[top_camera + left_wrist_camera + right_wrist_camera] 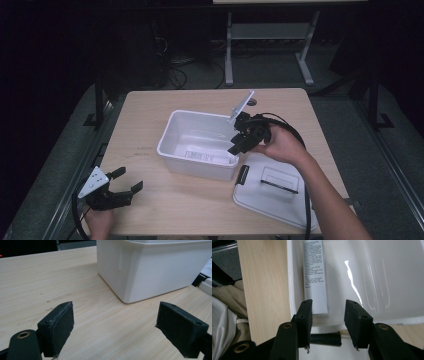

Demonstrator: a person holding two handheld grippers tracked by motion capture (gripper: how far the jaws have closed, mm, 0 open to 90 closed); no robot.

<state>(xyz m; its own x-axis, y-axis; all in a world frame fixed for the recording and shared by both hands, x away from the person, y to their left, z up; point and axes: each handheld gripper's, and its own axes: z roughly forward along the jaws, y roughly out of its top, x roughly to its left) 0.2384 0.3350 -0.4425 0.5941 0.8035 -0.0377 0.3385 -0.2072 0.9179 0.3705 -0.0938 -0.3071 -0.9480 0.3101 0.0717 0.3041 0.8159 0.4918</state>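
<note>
Right gripper view: bin (374,277) beyond parted jaws

We see a pale wooden table (165,200) carrying a white tub (197,167) near its middle and a white lid (272,192) with a black latch. The tub sits ahead and to the right of the left claw (122,187), well apart from it. The lid lies flat just below the right claw (240,145), close beside the tub's corner. Bare wood surrounds both.
</note>
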